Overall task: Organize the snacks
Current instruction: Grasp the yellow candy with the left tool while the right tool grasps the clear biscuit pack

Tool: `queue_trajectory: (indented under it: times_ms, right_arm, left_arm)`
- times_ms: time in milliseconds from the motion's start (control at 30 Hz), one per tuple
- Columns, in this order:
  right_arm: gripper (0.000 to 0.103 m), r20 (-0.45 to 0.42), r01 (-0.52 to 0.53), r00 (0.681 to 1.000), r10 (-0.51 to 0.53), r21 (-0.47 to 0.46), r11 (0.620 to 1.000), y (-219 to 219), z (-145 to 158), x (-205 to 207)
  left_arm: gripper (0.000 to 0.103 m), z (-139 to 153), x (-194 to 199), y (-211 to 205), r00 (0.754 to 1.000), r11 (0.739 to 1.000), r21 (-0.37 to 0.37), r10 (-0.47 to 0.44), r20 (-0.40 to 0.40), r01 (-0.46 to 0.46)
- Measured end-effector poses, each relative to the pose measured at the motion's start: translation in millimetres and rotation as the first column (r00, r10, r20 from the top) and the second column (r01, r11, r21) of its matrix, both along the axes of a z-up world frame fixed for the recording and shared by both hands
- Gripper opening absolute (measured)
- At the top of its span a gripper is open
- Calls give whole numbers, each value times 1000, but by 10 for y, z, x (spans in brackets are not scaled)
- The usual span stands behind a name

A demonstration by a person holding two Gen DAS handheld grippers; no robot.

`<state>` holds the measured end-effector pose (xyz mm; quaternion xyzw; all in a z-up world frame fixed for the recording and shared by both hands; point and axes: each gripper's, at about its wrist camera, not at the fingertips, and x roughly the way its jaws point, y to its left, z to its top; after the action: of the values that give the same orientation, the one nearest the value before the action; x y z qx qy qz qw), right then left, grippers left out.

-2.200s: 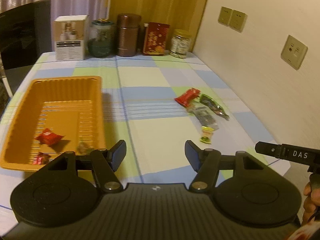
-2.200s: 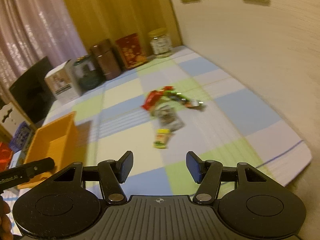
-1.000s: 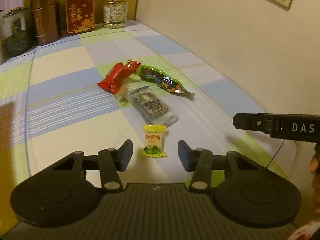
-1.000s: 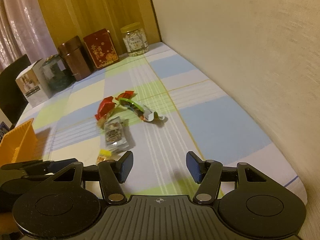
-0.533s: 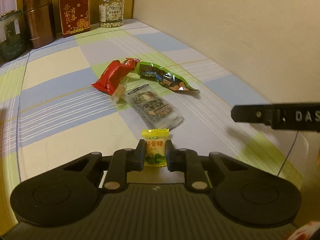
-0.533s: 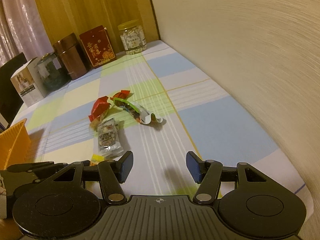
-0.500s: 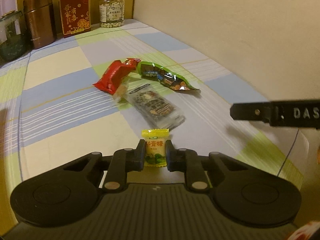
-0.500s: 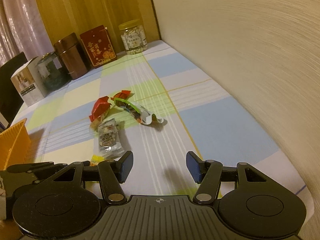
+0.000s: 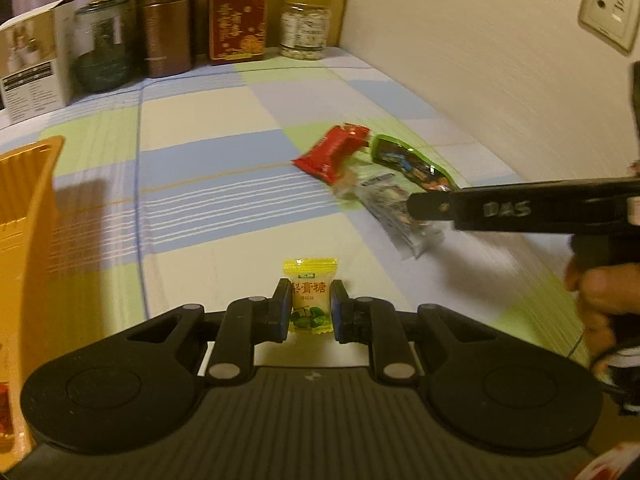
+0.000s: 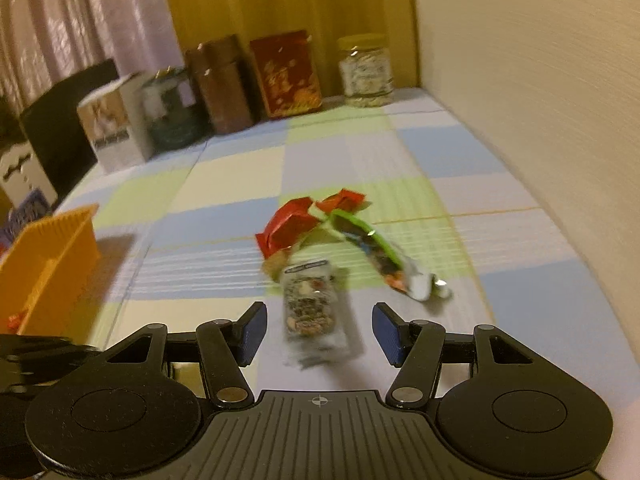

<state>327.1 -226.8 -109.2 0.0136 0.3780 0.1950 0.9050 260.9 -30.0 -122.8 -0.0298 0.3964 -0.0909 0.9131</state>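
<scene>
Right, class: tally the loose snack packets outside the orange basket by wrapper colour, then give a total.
Yellow candy: 1
Red packet: 1
Green packet: 1
Clear packet: 1
Total: 4

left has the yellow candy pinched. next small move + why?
Probably carry it over to the orange basket and let go there. The left gripper is shut on the yellow candy, and the basket sits open at the left side of the table. The right gripper is open, with the clear snack pack lying between its fingers, so it seems set for its own pick.
</scene>
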Motion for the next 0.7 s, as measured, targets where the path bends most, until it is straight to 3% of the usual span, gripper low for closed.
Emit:
queue_trajectory:
  times_ms: [367,400,433,467,700]
  right_arm:
    - [58,-10,-69,998,68,-126,990,278,-279,203]
    - [55,-9,-69,998,68,-133,989,289,-291,200]
    - [41,-10,-67,998,67,-136,988,297,-292,197]
    - [39,-9,-63,998,62,-141,988,305,-285,187]
    - [38,-20,-40,999,38,-135,990,258,-125,20]
  left_arm:
    - [18,28,-21,142,999,999,-23,48,2,-48]
    - [18,29,-29,151,999,998,-25,51,1,-51]
    - [18,34,-38,159,999,998,-27,54,0,-54]
    - [18,38,-47,163,998,998,-28,56,-1,-56]
    - [18,128,-193,234,997,997,-32,76,0,-76]
